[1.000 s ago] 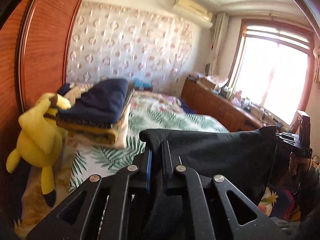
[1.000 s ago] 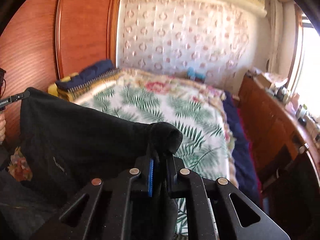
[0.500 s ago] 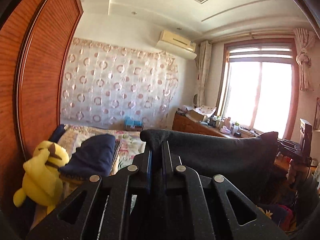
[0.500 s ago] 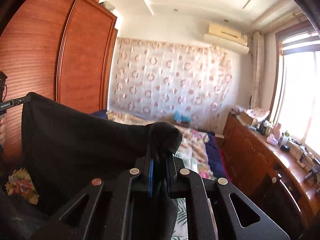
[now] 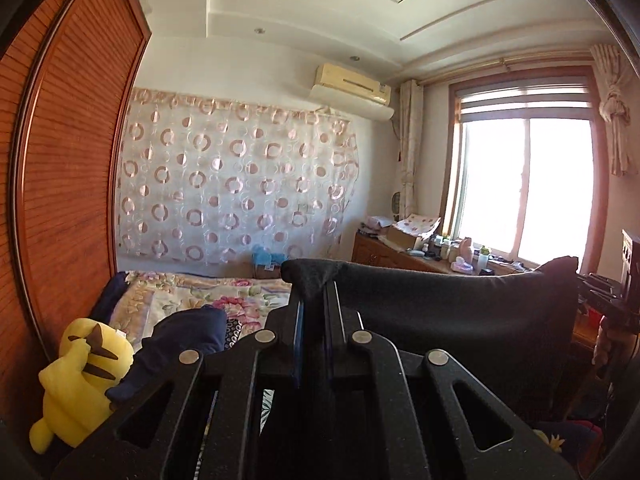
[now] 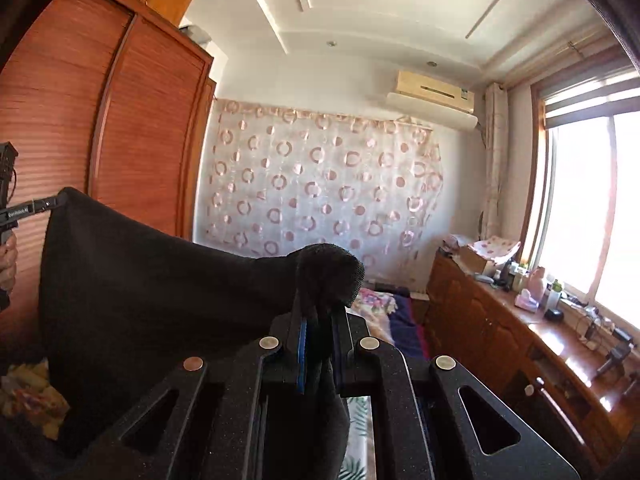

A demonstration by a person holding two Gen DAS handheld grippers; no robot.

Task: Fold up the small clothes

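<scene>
Left wrist view: we hold a black garment (image 5: pixel 460 304) stretched level between left tongs (image 5: pixel 314 300) and right tongs (image 6: pixel 320 304), both clamped on its corners, above the bed (image 5: pixel 192 292).

We see our right gripper (image 6: pixel 318 316) clamped on one bunched corner of a black knitted garment (image 6: pixel 160 280), blue pads pressing the cloth from both sides. The fabric stretches away to the left, where our left gripper (image 6: pixel 54 203) pinches its other top corner, a hand (image 6: pixel 8 260) showing just below it. Behind stand a reddish-brown slatted wooden wardrobe (image 6: pixel 120 128), a white curtain with pink rings (image 6: pixel 320 184), and a floral-covered bed (image 6: pixel 376 308).
</scene>
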